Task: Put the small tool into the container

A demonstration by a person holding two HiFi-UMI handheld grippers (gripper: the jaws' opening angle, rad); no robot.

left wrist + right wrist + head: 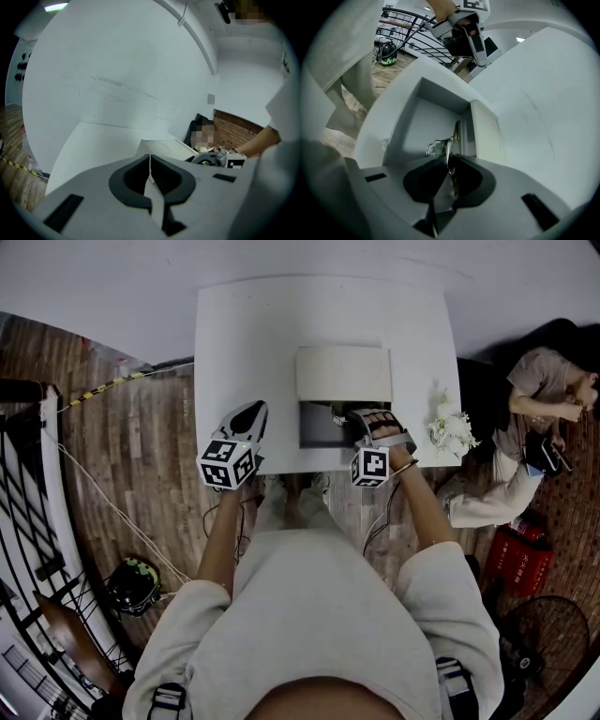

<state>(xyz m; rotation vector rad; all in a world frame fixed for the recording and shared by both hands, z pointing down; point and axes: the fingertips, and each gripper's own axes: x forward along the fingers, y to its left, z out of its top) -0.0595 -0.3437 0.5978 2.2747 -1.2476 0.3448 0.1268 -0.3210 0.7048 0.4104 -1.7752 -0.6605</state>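
Note:
A white open box sits near the front edge of the white table, its lid folded back. My right gripper hangs over the box's dark inside. In the right gripper view the jaws are closed on a small thin metal tool with a brass-coloured blade and a wire loop, held on edge above the box floor, beside the lid. My left gripper rests over the table left of the box, its jaws shut with nothing between them.
White flowers lie at the table's right edge. A person sits on the floor to the right, near a red crate and a fan. A railing and a dark bag are on the left.

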